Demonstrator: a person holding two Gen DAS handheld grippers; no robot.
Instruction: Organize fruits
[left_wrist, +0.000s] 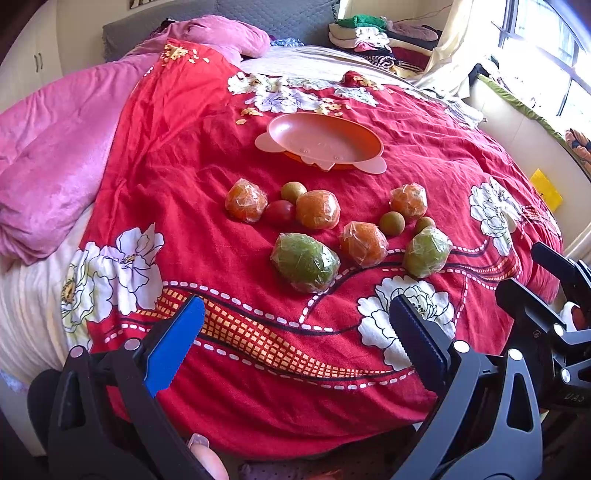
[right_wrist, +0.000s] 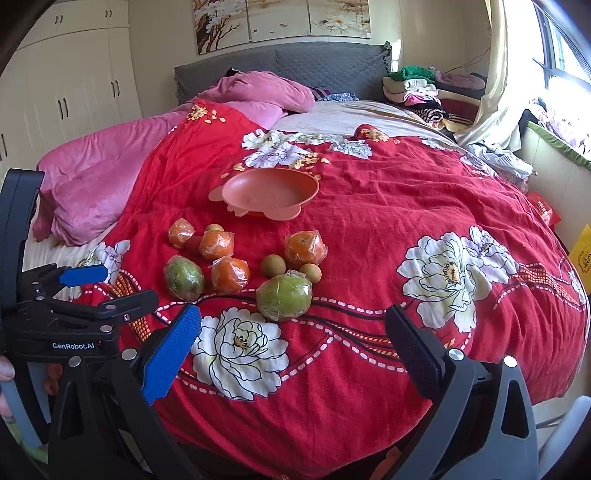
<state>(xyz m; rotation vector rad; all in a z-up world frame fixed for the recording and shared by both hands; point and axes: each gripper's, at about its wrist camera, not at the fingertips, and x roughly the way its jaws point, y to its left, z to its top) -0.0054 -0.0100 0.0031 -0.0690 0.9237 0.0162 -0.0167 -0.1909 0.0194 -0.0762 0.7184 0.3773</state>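
Red floral bedspread (left_wrist: 207, 155) covers the bed, pink blanket (left_wrist: 55, 155) bunched along its left edge. Orange plate (left_wrist: 325, 142) sits mid-bedspread, nothing on it. Nearer the foot edge lies your fruit cluster: 2 wrapped green fruits (left_wrist: 306, 263) (left_wrist: 426, 252), 4 wrapped oranges, e.g. (left_wrist: 317, 209) and (left_wrist: 364, 243), 3 small brown fruits like (left_wrist: 392, 223), and 1 red fruit (left_wrist: 279, 213) touching the orange beside it. Your left gripper (left_wrist: 295, 347) hangs over the foot edge, blue fingers (left_wrist: 173, 350) spread wide, holding nothing. Your right gripper (right_wrist: 295, 354) is just beside it, fingers equally wide apart and bare, near green fruit (right_wrist: 284, 297) just beyond them
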